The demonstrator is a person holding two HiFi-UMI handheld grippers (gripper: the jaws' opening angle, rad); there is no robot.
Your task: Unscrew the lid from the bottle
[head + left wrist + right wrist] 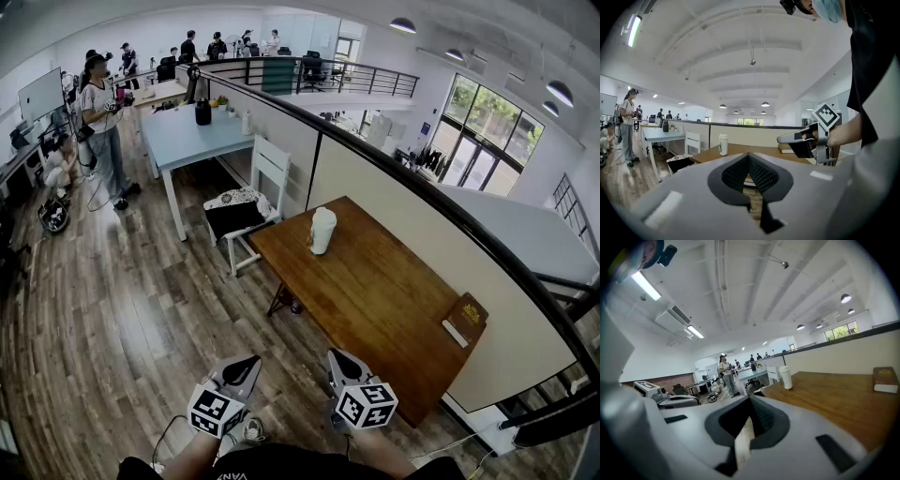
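Note:
A white bottle with its lid on [322, 230] stands upright near the far left corner of the brown wooden table [375, 291]. It shows small in the left gripper view as the bottle [723, 144] and in the right gripper view as the bottle [786, 377]. My left gripper [246, 367] and right gripper [337, 361] hover low in front of me, well short of the table's near edge, far from the bottle. Both are shut with nothing between the jaws. The right gripper [783, 139] appears from the side in the left gripper view.
A brown book [465, 320] lies at the table's right edge. A white chair [251, 199] stands left of the table, a light blue table [192, 136] beyond it. A half wall with a dark railing [403, 173] runs behind. People [101, 122] stand at the far left.

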